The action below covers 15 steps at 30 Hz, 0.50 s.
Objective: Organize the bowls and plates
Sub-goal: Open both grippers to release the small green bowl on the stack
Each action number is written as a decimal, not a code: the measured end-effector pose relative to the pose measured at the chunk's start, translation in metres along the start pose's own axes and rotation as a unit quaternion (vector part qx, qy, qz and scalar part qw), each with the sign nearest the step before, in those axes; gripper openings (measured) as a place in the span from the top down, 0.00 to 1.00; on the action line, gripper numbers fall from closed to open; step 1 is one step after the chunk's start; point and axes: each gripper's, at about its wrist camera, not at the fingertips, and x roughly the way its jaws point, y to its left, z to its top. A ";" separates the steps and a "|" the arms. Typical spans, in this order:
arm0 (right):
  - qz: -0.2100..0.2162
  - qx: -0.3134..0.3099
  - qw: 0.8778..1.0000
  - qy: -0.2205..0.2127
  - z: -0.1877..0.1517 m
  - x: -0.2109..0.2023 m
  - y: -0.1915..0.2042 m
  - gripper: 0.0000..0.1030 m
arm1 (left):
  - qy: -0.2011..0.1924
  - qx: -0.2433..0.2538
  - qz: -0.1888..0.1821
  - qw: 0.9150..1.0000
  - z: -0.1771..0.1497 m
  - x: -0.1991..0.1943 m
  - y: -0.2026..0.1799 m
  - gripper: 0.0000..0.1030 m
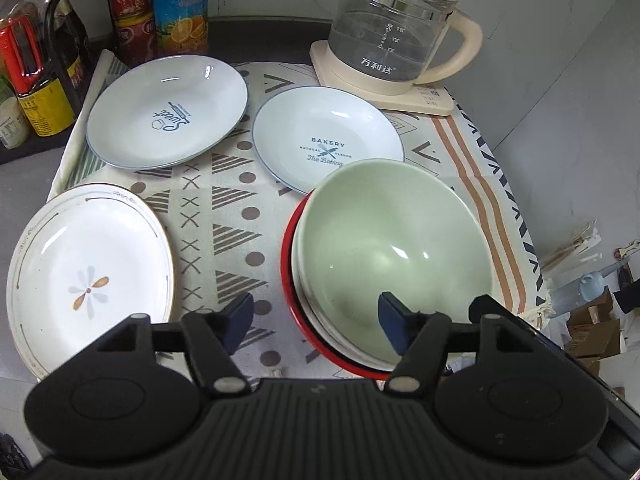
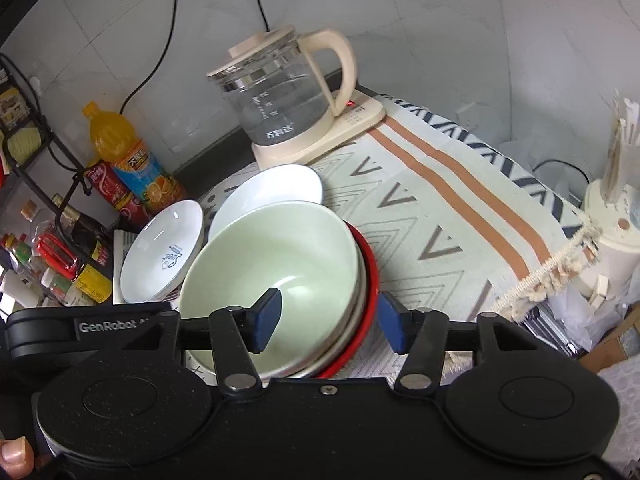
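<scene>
A patterned cloth point(image 1: 224, 216) is seen covering the desk, and the dishes are being shown spread over it. A pale green bowl point(image 1: 394, 264) is sitting on top of a nested stack, with a white bowl point(image 1: 306, 300) under it and a red-rimmed bowl point(image 1: 289, 280) at the bottom, toward the near right of the cloth in the left wrist view. The left hand-held gripper point(image 1: 316, 322) is being held with its jaws wide apart and nothing between them: its right finger is seen over the green bowl's inside, its left finger over the bare cloth beside the stack. The right hand-held gripper point(image 2: 330, 318) is likewise being held wide and empty, with its left finger seen over the inside of the green bowl and its right finger outside the red rim, so the stack's near edge is being straddled; whether any pad is touching the bowls cannot be told. A plate printed "BAKERY" point(image 1: 326, 136) is lying just behind the stack, partly hidden by the green bowl. A plate printed "Sweet" point(image 1: 168, 110) is lying to its left, and a flower-patterned plate point(image 1: 88, 272) is resting at the near left edge of the cloth. A glass kettle point(image 1: 390, 36) is standing on its cream base at the far right corner, and bottles point(image 1: 178, 4) are being shown along the far left.
</scene>
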 end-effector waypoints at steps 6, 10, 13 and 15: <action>0.006 0.004 1.000 -0.020 -0.010 -0.011 0.003 0.18 | -0.002 -0.003 -0.002 1.000 -0.005 -0.004 0.009 0.32; 0.006 0.001 1.000 -0.021 -0.015 -0.014 0.010 0.09 | -0.013 -0.005 -0.006 1.000 -0.008 -0.011 0.018 0.32; 0.000 -0.001 1.000 -0.022 -0.017 -0.016 0.017 0.04 | -0.022 -0.006 -0.009 1.000 -0.010 -0.016 0.028 0.32; 0.003 -0.004 1.000 -0.025 -0.018 -0.018 0.022 0.00 | -0.030 -0.005 -0.003 1.000 -0.011 -0.021 0.036 0.28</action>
